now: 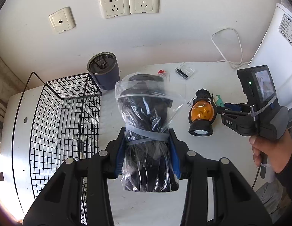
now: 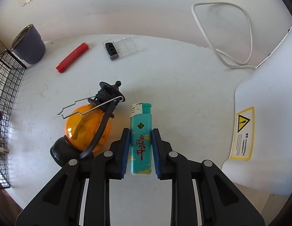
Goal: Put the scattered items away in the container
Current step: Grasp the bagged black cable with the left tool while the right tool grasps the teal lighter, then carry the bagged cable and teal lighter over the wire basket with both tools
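My left gripper [image 1: 147, 131] is shut on a clear zip bag [image 1: 144, 101] stuffed with dark contents and bound with a band, held above the white table [image 1: 212, 160] just right of the black wire basket [image 1: 51, 113]. In the right wrist view my right gripper [image 2: 140, 131] has its blue pads against both sides of a teal lighter [image 2: 141, 141] lying on the table. An orange lantern [image 2: 87, 126] with a black base lies on its side just left of that lighter. The left wrist view shows the right gripper [image 1: 221, 111], held in a hand, beside the lantern [image 1: 201, 113].
A red lighter [image 2: 72, 57] and a clear plastic case [image 2: 120, 46] with black parts lie farther back. A dark tumbler [image 1: 103, 71] stands by the wall behind the basket. A white cable [image 2: 221, 37] loops to a white appliance [image 2: 268, 122] on the right.
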A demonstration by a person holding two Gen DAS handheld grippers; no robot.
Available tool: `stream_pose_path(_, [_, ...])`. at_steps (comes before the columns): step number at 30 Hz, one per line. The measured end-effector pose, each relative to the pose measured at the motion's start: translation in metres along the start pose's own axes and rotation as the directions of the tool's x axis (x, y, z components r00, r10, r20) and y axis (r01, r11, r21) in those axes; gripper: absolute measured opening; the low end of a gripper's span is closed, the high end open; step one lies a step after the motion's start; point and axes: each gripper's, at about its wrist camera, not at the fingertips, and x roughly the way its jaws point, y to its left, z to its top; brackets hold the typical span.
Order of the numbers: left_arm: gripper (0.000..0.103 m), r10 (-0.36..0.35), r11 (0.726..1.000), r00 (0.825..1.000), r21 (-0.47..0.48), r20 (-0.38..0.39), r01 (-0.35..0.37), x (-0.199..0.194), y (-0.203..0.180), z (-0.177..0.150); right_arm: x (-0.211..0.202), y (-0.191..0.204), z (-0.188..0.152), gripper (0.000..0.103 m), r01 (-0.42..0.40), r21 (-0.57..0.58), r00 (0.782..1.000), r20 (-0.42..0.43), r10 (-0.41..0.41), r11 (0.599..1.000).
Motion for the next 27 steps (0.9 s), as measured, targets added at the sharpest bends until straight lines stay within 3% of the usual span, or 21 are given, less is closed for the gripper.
stream_pose_path(10, [0.037,0.035,0.997,0.999,-0.071,0.023,-0.033,-0.016,0.026,-0.002,-0.033,0.005,0.015,0.021,-0.025,-0.055,0.996,0.089,0.03,0.998])
stream_pose_path(27, [0.037,0.113,0.968,0.994,-0.225,0.006,-0.109,-0.033,0.09,-0.046,-0.071,0.096,0.028,0.021,-0.093,-0.232,0.983,0.135,0.127,0.968])
